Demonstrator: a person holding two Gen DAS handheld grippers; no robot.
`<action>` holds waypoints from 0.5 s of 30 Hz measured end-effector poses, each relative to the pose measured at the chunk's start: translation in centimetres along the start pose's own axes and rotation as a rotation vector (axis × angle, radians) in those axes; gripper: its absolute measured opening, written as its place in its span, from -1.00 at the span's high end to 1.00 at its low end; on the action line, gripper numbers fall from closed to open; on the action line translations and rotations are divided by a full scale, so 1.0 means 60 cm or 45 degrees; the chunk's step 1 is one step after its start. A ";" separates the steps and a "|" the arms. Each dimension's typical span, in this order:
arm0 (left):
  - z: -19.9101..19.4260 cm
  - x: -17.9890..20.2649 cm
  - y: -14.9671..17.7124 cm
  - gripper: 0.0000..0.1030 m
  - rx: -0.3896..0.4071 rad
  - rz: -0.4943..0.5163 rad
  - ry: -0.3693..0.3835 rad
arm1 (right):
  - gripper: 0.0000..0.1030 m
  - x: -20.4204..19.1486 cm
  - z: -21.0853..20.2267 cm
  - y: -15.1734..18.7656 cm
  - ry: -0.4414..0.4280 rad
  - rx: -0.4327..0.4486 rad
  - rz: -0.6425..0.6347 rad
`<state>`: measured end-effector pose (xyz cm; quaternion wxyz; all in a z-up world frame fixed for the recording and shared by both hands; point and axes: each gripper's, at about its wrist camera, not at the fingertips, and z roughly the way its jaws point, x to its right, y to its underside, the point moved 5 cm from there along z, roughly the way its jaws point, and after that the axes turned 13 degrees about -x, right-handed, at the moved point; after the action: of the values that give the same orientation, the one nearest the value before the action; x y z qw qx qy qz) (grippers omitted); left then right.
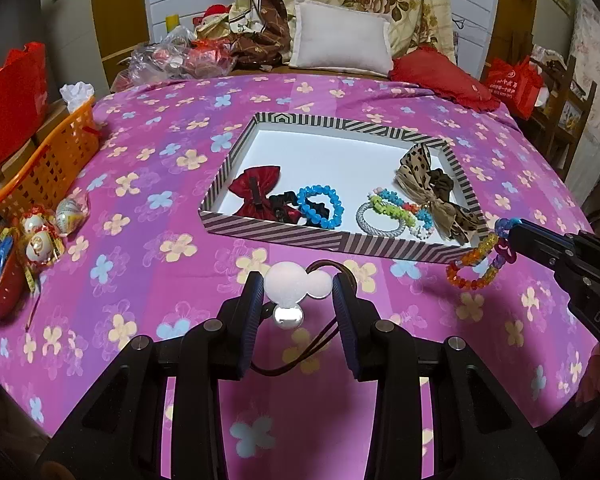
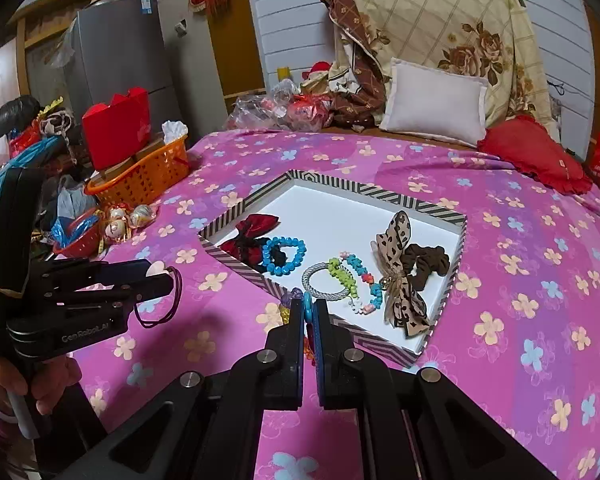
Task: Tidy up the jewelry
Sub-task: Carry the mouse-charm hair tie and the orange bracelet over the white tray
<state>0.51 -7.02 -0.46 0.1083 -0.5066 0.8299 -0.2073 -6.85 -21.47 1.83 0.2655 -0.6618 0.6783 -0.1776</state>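
Observation:
A striped box lies on the pink flowered cloth and holds a red bow, a blue bead bracelet, a green bead bracelet, a leopard bow and a brown scrunchie. My left gripper is shut on a white mouse-shaped hair tie with a brown elastic loop, just in front of the box. It also shows in the right wrist view. My right gripper is shut on a multicoloured bead bracelet at the box's near right corner.
An orange basket and a red bowl with small figurines sit at the left edge. A white pillow and a red cushion lie behind the box. Pink cloth surrounds the box.

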 end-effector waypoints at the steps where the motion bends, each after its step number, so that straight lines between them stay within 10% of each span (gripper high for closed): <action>1: 0.002 0.001 0.000 0.33 -0.001 -0.001 -0.002 | 0.92 0.002 0.002 -0.001 -0.002 -0.002 0.002; 15: 0.032 -0.002 -0.041 0.33 -0.025 -0.019 -0.028 | 0.92 0.020 0.024 -0.031 0.011 -0.025 0.007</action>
<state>3.29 -8.35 -1.05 0.1110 -0.5160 0.8268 -0.1943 -4.45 -22.62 1.62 0.2565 -0.6617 0.6830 -0.1730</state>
